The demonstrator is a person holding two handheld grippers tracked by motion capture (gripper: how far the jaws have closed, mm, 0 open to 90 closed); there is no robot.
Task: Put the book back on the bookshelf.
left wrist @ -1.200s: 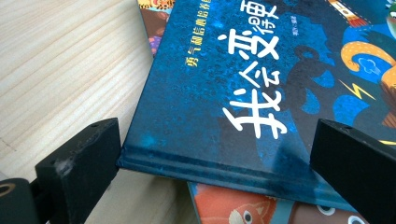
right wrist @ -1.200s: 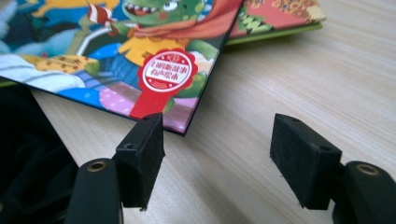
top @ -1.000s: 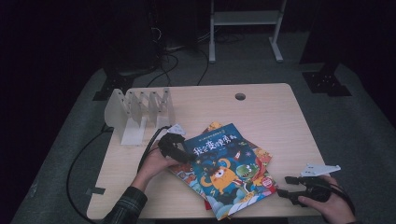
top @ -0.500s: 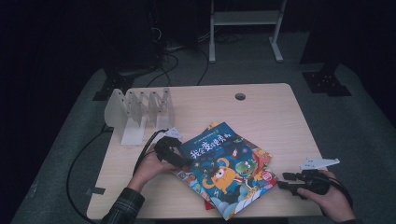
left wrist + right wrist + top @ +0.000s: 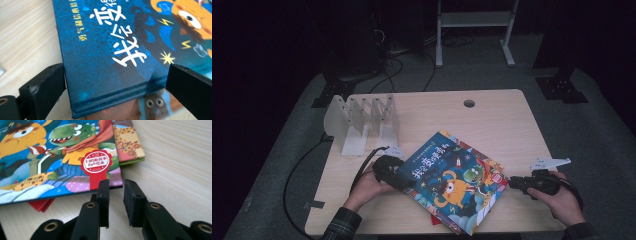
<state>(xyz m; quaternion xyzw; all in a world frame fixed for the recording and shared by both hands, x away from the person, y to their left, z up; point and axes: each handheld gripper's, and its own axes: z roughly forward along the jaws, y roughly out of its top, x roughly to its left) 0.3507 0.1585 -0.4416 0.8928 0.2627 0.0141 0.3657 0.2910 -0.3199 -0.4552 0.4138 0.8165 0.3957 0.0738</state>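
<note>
A blue picture book [image 5: 452, 180] with a cartoon monster lies on top of a small stack on the wooden table [image 5: 492, 125]. My left gripper [image 5: 406, 181] is at the book's left corner. In the left gripper view the blue book [image 5: 105, 50] has its spine corner between the wide jaws of my left gripper [image 5: 116, 75], the left one against its edge. My right gripper [image 5: 513, 183] lies at the stack's right side. Its jaws [image 5: 116, 182] have just been closing to a narrow gap with nothing between them, beside the blue book's [image 5: 50, 157] edge.
Under the blue book lie a leopard-patterned book [image 5: 127, 147] and a red one [image 5: 41, 205]. A white slotted rack [image 5: 362, 122] stands at the table's back left. A cable hole [image 5: 469, 103] is near the far edge. A black cable [image 5: 297, 175] hangs off the left side.
My right gripper's jaws have narrowed and that hand has moved away from the front edge. My left hand has shifted toward the front edge, and the blue book has turned slightly.
</note>
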